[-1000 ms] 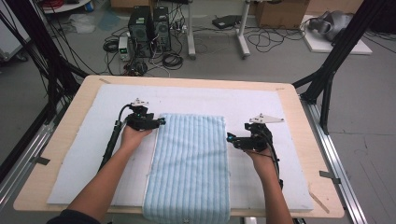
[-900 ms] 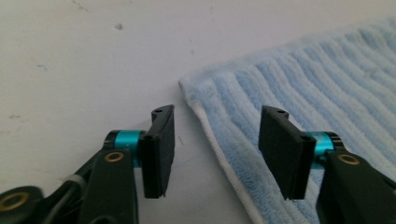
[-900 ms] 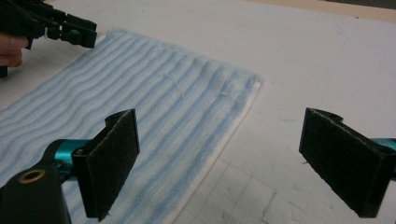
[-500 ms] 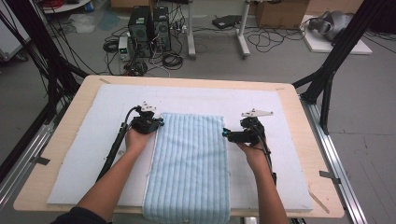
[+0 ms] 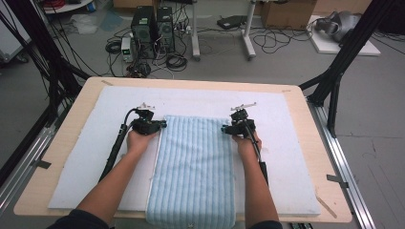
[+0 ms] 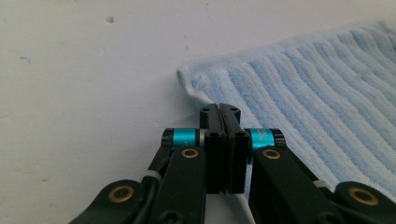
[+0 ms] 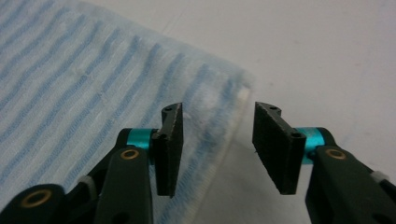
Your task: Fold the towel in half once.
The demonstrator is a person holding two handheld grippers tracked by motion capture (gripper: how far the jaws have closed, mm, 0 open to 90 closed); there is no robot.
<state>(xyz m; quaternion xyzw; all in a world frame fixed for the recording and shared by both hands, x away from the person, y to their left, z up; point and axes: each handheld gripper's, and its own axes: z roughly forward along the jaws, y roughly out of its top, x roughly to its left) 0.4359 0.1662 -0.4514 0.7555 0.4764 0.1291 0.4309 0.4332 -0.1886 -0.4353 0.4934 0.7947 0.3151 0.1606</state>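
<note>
Lying flat on the padded tabletop (image 5: 86, 181), the towel (image 5: 193, 171) is looking soft, light and limp, best taken by its far corners. The left tool (image 6: 219, 112) is pinching its left edge near that corner; the right tool (image 7: 217, 135), jaws just closing, is straddling the right corner without yet pressing it.

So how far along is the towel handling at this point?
Early. The light blue striped towel lies flat and unfolded on the white mat. The left gripper is shut on the towel's far left corner edge. The right gripper straddles the far right corner; its jaws have just been closing, with a gap remaining, the edge between them but not pinched. Left: finish that grip, then presumably lift or fold.
</note>
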